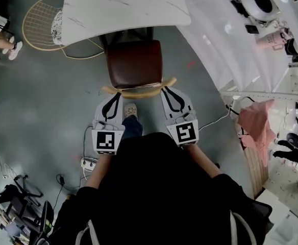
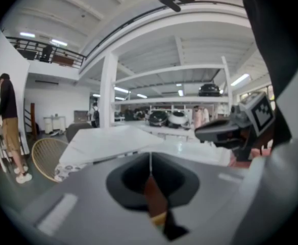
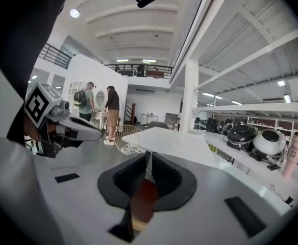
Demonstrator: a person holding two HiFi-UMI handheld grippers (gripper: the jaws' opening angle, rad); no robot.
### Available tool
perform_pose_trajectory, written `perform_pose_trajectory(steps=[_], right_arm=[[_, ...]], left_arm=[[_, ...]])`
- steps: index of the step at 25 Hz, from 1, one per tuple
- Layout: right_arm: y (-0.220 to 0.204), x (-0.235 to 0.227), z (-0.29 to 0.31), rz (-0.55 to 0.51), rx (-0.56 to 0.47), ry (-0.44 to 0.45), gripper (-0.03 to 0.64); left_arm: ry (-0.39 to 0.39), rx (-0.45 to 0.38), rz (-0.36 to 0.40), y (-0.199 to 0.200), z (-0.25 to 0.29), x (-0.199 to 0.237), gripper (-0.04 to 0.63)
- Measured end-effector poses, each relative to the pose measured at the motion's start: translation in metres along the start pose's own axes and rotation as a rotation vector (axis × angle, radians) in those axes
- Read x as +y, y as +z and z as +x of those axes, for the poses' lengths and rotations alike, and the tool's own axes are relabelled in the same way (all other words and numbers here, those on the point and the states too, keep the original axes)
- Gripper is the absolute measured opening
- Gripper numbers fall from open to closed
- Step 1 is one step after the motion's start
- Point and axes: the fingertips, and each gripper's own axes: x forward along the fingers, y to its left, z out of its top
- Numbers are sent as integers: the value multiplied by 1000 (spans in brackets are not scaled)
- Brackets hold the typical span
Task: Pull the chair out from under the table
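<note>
Both pinched shut on nothing: left gripper (image 1: 117,97) and right gripper (image 1: 168,92). Just ahead of their tips, the brown-cushioned chair with dark frame (image 1: 134,63), seat partly under the white marble-topped table (image 1: 123,6) beyond. Probably fairly light, rigid, prone to scraping the floor. Best taken by the curved pale wooden back rail (image 1: 139,91), nearest the tips; smooth, so clamp firmly, one gripper per end.

Text: none legible | Signs: coded squares only (no letters, no digits) on left marker cube (image 1: 106,141), right marker cube (image 1: 186,132), 6 o'clock
</note>
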Motion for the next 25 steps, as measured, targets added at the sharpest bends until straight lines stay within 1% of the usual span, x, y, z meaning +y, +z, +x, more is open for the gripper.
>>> perform_pose_trajectory(steps=[2,4,6,7,9,11,13,16,18,22,24,25], right_arm=[[-18,-6,15,18,66,-5,23],[-33,-12,27,94,112,-19,23],[-46,-20,36,151,155,-34,23],[-53,-24,38,169,175,-40,23],[-66,-30,41,191,216,-47,25],[-78,-34,42,213,252,-46,25],[-91,-38,43,237,285,-40,25],[-110,-42,46,268,330,-25,25],[-120,-42,49,296,349,-7,25],[-136,-40,53,326,392,41,25],[-145,-38,55,331,416,72,26],[-149,-37,57,336,429,92,38]], left_arm=[[-14,43,-7,-13,13,14,12],[-32,85,-19,-25,24,25,15],[-51,122,-29,-37,34,33,50],[-60,139,-36,-42,38,36,57],[-77,175,-55,-55,44,39,67],[-95,217,-72,-68,49,39,108],[-110,252,-78,-81,55,38,121],[-117,295,-114,-97,63,37,121],[-109,320,-161,-105,66,37,136],[-84,380,-244,-126,69,44,141],[-91,418,-257,-140,70,45,171],[-98,436,-257,-146,70,45,184]])
